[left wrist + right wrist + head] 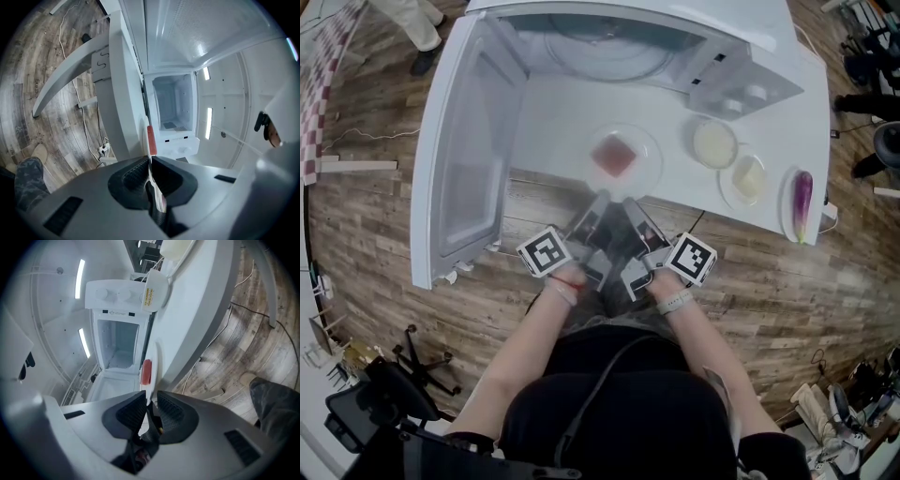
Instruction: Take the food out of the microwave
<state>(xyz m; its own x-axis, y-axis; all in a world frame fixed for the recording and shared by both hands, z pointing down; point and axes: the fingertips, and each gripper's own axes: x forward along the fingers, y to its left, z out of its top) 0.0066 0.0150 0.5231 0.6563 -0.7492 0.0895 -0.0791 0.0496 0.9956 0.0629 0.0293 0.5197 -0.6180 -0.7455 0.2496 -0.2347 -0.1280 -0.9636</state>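
plate (652, 141) with red food (614, 156) at six o'clock of the open microwave (609, 42), over the desk (553, 122); left gripper (598, 201) and right gripper (630, 204) jaws clamped on its six-o'clock rim.

On your right, the table (814, 117) holds a pale dish (714, 142), a yellow dish (749, 178) just beside it, and an eggplant (802, 200). A checkered cloth (323, 70) lies far left.
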